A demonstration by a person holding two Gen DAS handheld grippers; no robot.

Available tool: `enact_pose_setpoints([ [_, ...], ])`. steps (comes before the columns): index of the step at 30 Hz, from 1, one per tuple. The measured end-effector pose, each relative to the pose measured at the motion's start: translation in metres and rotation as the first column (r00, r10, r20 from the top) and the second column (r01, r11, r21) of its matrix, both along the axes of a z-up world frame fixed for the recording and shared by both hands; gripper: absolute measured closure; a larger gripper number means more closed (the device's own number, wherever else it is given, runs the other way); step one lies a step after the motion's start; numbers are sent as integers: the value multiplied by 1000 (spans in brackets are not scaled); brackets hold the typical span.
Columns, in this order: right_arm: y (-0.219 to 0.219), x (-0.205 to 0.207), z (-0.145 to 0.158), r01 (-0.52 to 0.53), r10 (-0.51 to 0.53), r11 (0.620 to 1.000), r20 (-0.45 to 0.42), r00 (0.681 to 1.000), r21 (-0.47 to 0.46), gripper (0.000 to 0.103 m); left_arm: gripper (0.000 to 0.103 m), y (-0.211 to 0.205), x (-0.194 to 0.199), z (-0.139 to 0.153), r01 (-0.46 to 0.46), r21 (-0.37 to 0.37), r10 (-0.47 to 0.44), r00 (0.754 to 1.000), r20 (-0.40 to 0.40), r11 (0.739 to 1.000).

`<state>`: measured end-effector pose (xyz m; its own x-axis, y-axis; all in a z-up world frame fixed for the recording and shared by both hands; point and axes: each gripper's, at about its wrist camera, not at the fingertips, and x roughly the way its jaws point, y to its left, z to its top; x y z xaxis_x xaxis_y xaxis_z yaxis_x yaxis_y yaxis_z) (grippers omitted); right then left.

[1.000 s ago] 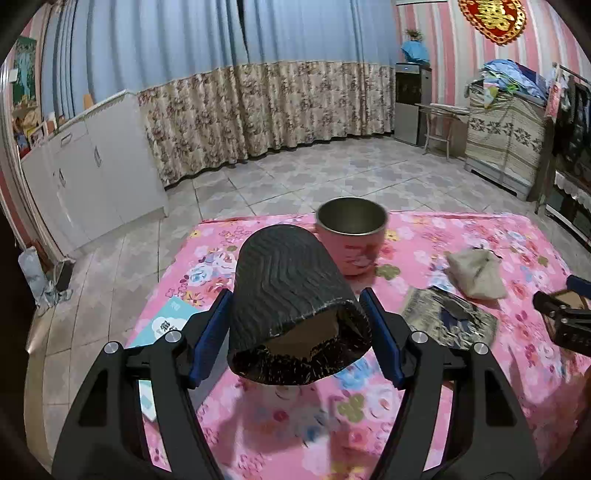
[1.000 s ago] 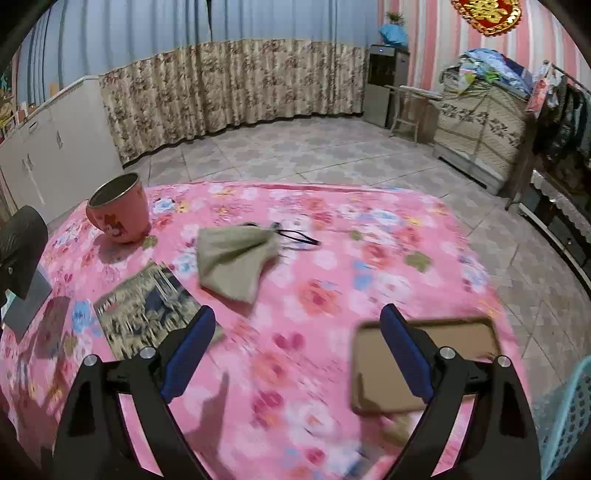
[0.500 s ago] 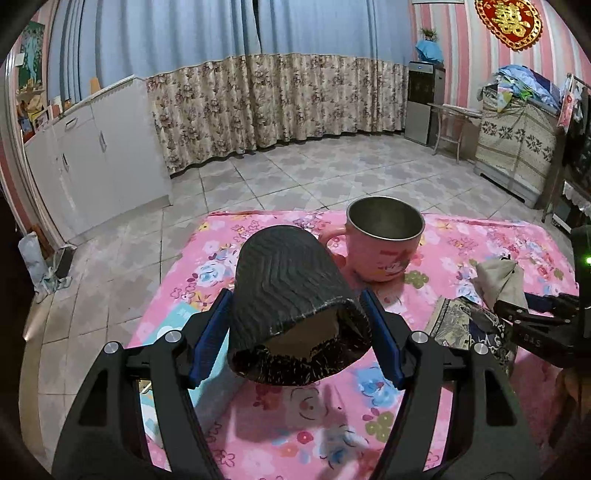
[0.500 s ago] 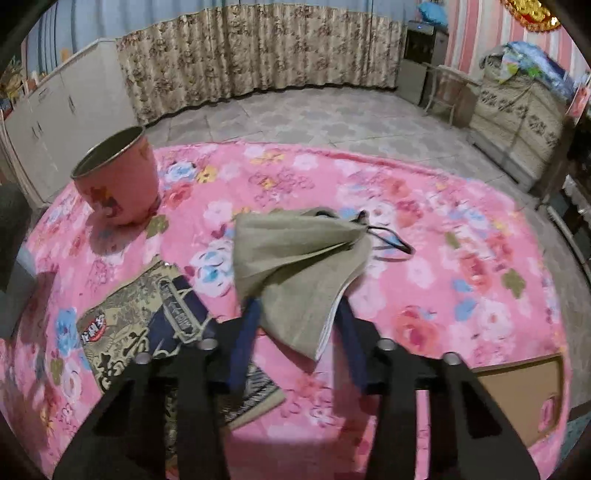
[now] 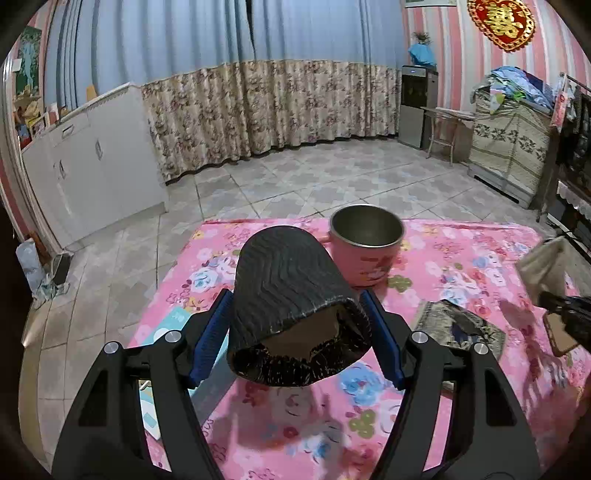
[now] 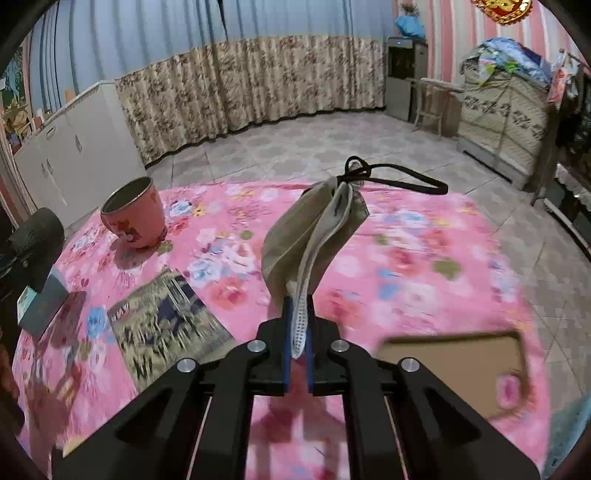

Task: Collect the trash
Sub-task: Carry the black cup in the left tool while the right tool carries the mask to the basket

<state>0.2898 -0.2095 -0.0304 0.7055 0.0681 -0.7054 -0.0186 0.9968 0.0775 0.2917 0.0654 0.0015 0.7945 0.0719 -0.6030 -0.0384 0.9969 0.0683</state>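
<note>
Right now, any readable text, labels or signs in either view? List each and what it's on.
"囍": gold character on the red wall ornament.
Flat printed packet on the pink floral tablecloth: print too blurred to read.
White and teal box by the table edge: marks too small to read.
Pink cup: pictures only, no words legible.

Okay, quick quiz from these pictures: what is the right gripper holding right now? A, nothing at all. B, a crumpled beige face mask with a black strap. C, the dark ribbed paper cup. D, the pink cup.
B: in the right wrist view the right gripper is pinched shut on the beige face mask, lifted off the pink tablecloth.
</note>
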Motion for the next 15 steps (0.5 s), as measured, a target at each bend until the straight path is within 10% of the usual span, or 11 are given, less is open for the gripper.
enact_pose_setpoints([
  [15, -108, -145, 48, 138, -138, 990, 92, 986, 6, 97, 35, -113, -82, 25, 213, -44, -210, 975, 77, 976],
])
